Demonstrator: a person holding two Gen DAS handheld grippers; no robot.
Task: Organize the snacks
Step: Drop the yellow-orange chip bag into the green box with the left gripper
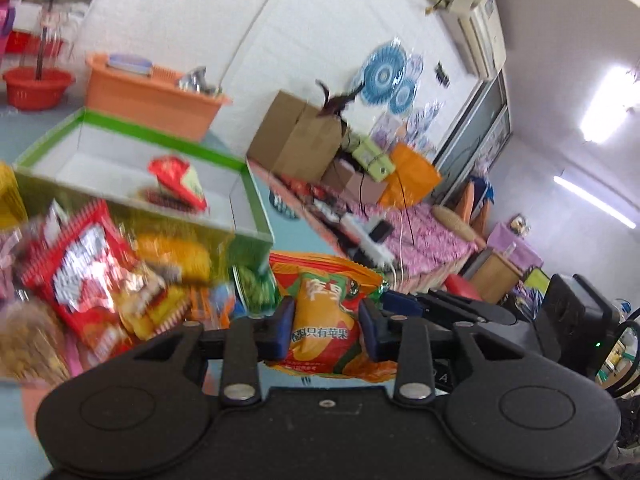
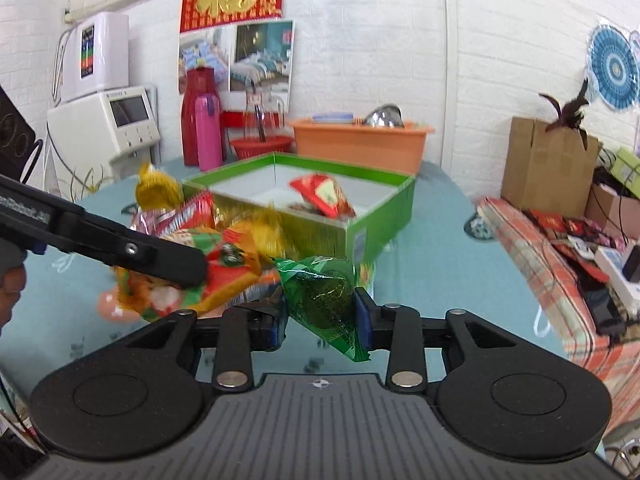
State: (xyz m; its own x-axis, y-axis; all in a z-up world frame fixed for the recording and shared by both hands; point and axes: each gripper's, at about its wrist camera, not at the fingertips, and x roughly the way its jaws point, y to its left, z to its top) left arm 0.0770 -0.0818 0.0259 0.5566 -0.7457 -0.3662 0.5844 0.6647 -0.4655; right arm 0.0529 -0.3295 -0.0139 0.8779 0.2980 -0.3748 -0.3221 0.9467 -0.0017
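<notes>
Between the left hand-held gripper (image 1: 326, 330) pads: orange snack bag (image 1: 326, 320), clamped. Right hand-held gripper (image 2: 322, 316): clamped on green packet (image 2: 320, 296). Beyond, snack pile (image 1: 104, 276) on counter (image 2: 440, 248); farther, green box (image 2: 376, 216), one red packet (image 2: 322, 194) inside. Advice: lift both clear, release low inside the box.

An orange snack packet (image 1: 326, 320) is clamped between the blue-padded fingers (image 1: 285, 326) of the left gripper (image 1: 326, 330) and held clear of the worktop (image 1: 304, 232). To its left, a blurred heap of snack bags (image 1: 96, 276) is seen against a green-rimmed box (image 1: 160, 132), in which one red packet (image 1: 178, 180) lies.
</notes>
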